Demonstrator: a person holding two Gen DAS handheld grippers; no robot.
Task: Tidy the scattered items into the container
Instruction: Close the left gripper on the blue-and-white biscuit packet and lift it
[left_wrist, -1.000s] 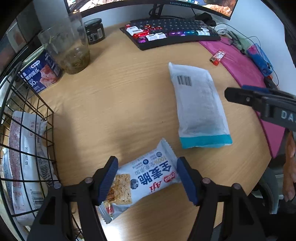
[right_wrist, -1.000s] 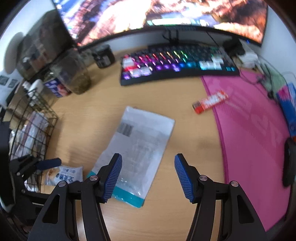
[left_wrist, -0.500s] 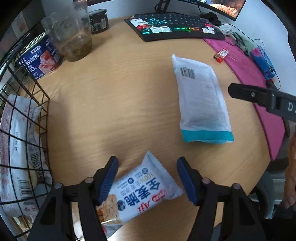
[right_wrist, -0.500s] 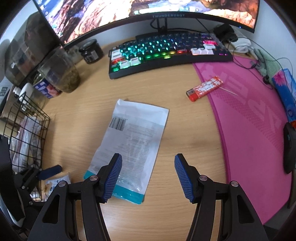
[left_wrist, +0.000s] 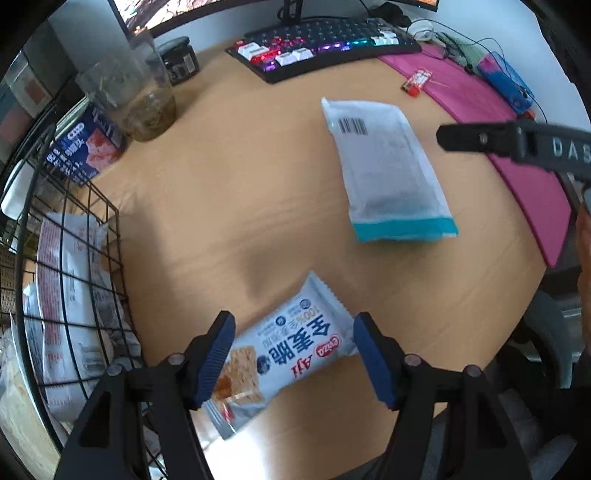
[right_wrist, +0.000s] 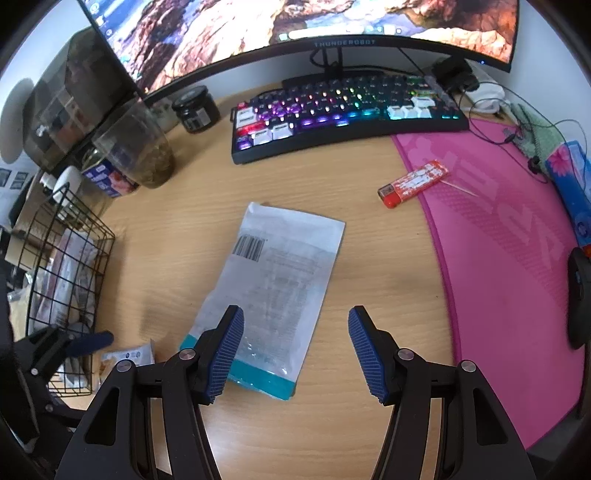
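Observation:
A white and blue cracker packet (left_wrist: 284, 350) lies on the wooden desk between the open fingers of my left gripper (left_wrist: 293, 354); it shows small in the right wrist view (right_wrist: 127, 358). A larger white pouch with a teal end and a barcode (left_wrist: 388, 170) lies mid-desk. My right gripper (right_wrist: 295, 350) is open and empty above the pouch's teal end (right_wrist: 273, 280). The black wire basket (left_wrist: 70, 280) stands at the left with white packets inside; it also shows in the right wrist view (right_wrist: 62, 280).
A keyboard (right_wrist: 340, 110) and monitor stand at the back. A glass jar (right_wrist: 136, 151), a blue can (left_wrist: 85, 151) and a black jar (right_wrist: 195, 109) stand back left. A red lighter (right_wrist: 413, 182) lies by the pink mat (right_wrist: 498, 258).
My left gripper has shifted over the cracker packet, still open around it. My right gripper has moved a little closer to the pouch. Nothing has been taken hold of.

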